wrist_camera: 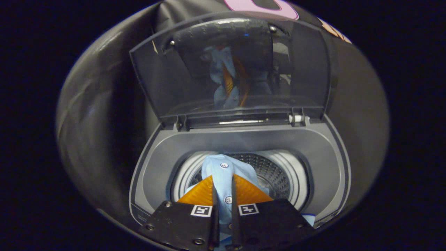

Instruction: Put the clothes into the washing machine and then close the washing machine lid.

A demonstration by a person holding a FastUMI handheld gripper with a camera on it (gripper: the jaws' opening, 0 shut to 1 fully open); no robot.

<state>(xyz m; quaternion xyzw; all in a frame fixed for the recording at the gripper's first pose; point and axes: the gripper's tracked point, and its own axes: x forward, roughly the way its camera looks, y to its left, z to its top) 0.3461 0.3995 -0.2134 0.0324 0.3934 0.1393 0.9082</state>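
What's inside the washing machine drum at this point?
The light blue shirt, pinched in the gripper, hangs over the drum. Perforated drum wall shows beyond it. The drum bottom is covered by shirt and gripper, so other contents can't be told.

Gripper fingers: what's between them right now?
In the gripper view, the gripper is shut on a light blue buttoned shirt, over the washing machine's perforated metal drum.

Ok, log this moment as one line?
gripper: jaws shut on light blue shirt | shirt: over the drum opening | lid: open, upright | step: loading
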